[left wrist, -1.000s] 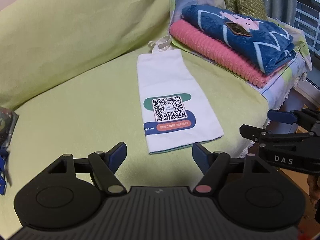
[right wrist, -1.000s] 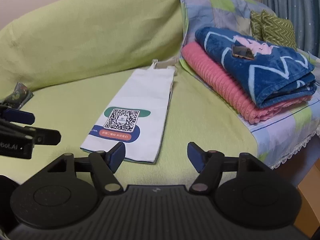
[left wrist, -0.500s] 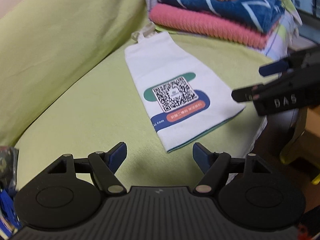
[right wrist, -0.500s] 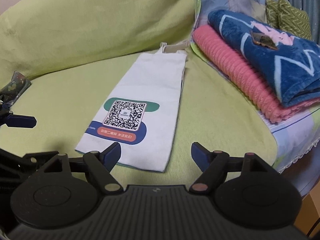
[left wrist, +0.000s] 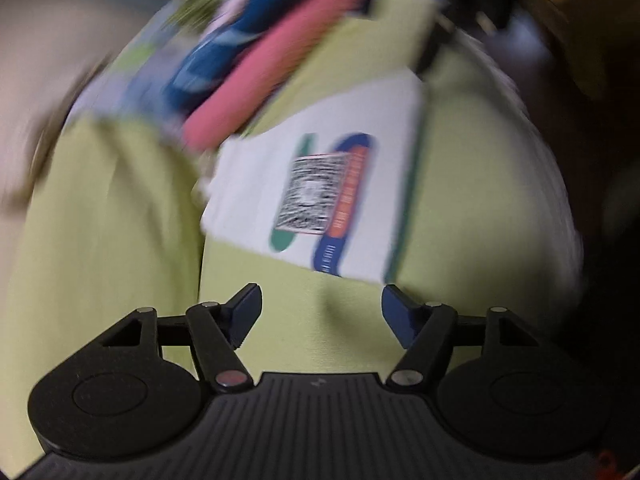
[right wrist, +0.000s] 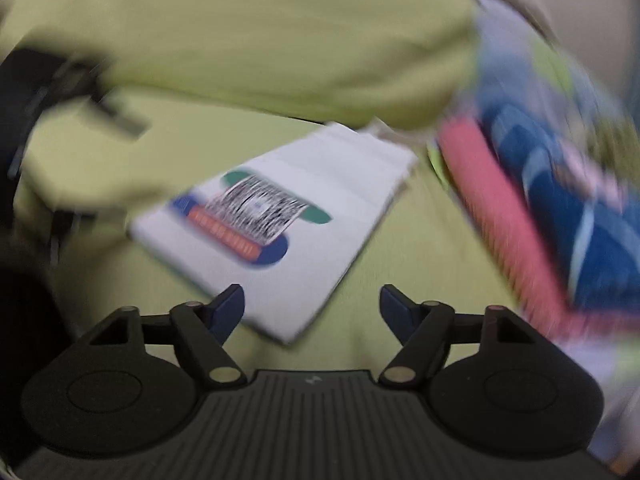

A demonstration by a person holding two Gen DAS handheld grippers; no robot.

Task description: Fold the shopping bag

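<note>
Sofa: a yellow-green fabric-covered sofa (right wrist: 248, 40) fills both of my wrist views, its seat carrying everything else; both frames are heavily motion-blurred.

Blankets: a folded stack of a blue patterned blanket (right wrist: 560, 184) on a pink ribbed blanket (right wrist: 492, 200) sits on the seat beside the bag's narrow end. In my left view the pink layer (left wrist: 264, 68) comes close to the bag's handle end; whether they touch I cannot tell.

Bag: the white cloth shopping bag with a QR-code print (right wrist: 280, 216) lies flat on the seat, printed side up. In my left view the bag (left wrist: 320, 184) is just ahead of the fingers, apart from them.

Left gripper: my black left gripper (left wrist: 322, 312) hovers over bare seat fabric, jaws spread wide, holding nothing.

Right gripper: my black right gripper (right wrist: 312, 308) hangs over the bag's near corner, jaws released and empty. Whether they touch the cloth I cannot tell.

Far shape: a dark blurred form (right wrist: 60, 92) at the left edge of my right view is too smeared to identify.
</note>
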